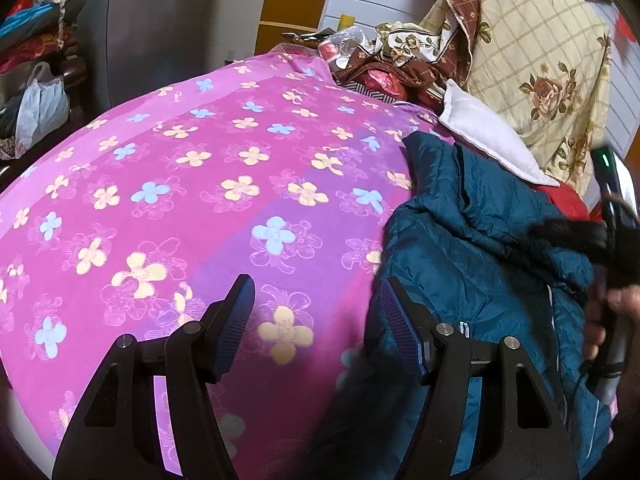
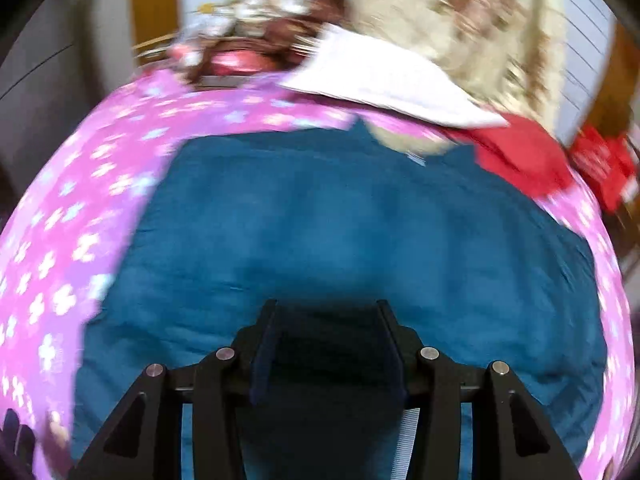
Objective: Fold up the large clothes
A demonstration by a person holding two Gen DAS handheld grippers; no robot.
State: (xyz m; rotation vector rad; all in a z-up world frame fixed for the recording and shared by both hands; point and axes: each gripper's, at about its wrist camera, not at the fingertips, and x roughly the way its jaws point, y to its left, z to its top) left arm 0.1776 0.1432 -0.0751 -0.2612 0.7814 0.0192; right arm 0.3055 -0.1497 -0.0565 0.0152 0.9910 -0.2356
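Observation:
A teal quilted jacket (image 1: pixel 480 248) with black fur trim lies on a bed with a pink flowered sheet (image 1: pixel 180 200). My left gripper (image 1: pixel 316 300) is open and empty above the sheet, its right finger at the jacket's left edge. In the left wrist view the person's hand and the right gripper's handle (image 1: pixel 612 320) are at the far right, by the fur trim. In the blurred right wrist view the jacket (image 2: pixel 340 220) spreads across the sheet (image 2: pixel 60 240). My right gripper (image 2: pixel 326 344) holds dark jacket cloth between its fingers, which stand partly apart.
A white pillow (image 1: pixel 488 140) and a cream floral quilt (image 1: pixel 540 60) lie at the bed's head. Red cloth (image 2: pixel 516 156) lies by the pillow. Crumpled brown floral cloth (image 1: pixel 400 60) sits at the far side. Shelves of clothes (image 1: pixel 36 40) and a grey wardrobe (image 1: pixel 160 20) stand at the left.

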